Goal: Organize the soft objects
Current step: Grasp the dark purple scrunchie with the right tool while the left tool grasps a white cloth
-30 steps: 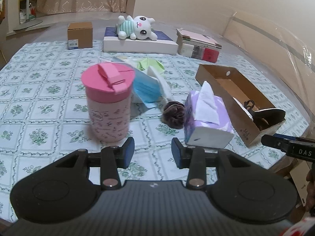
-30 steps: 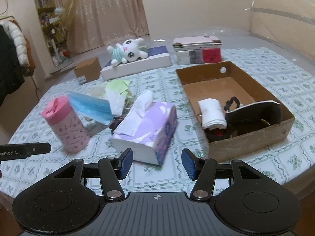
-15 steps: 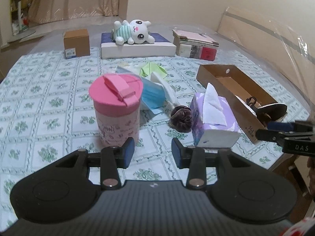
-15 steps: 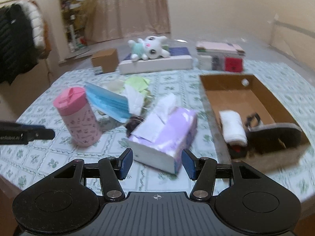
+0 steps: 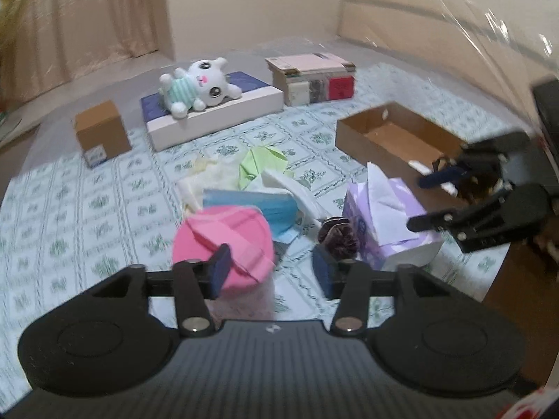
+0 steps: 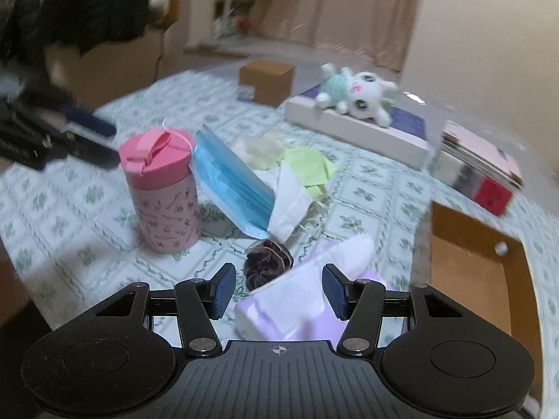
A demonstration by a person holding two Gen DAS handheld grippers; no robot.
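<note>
A pile of soft things lies mid-table: a blue face mask (image 6: 230,178), green cloth (image 6: 309,166), white cloth (image 6: 290,199) and a dark scrunchie (image 6: 267,267). A white plush (image 6: 356,94) rests on a flat box at the back. My right gripper (image 6: 279,289) is open just above the purple tissue pack (image 6: 300,310); its pads do not press it. My left gripper (image 5: 270,272) hovers over the pink cup (image 5: 223,241), jaws opening, nothing gripped. The right gripper (image 5: 433,199) also shows at the right of the left wrist view.
An open brown cardboard box (image 5: 394,136) with a few items stands at the right. A small closed carton (image 5: 101,132), the flat white box (image 5: 216,115) and stacked books (image 5: 314,76) line the back. The flowered tablecloth (image 5: 70,209) ends near the front.
The left jaws have widened, and that gripper rose and came over the pink cup. The right gripper swung left toward the tissue pack and scrunchie. Nothing was picked up.
</note>
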